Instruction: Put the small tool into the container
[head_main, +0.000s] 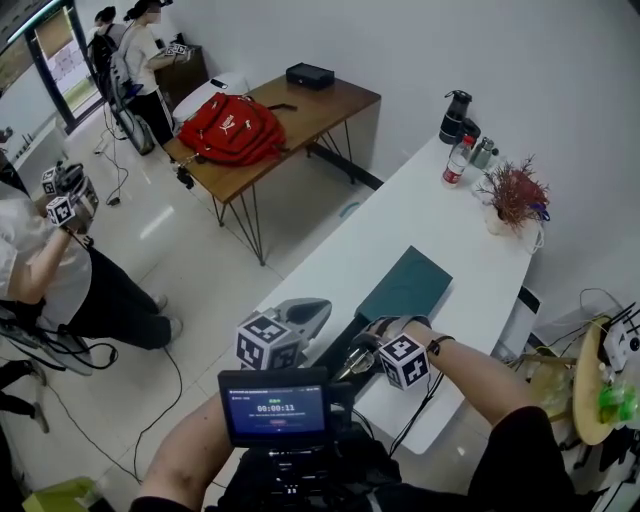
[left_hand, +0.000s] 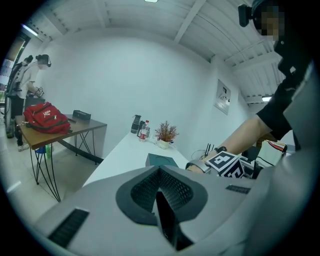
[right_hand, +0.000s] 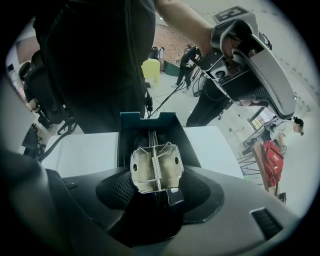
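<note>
Placement looks like the step in hand: the right gripper, low in the centre of its own view, pinches a small silver folded-metal tool with a ridged spine between widely spread jaws. It sits directly over the open dark teal box-shaped container on the white table, so a release should drop it inside. The left gripper, jaws together and empty, hangs off to the side, probably to keep the box mouth unobstructed.
</note>
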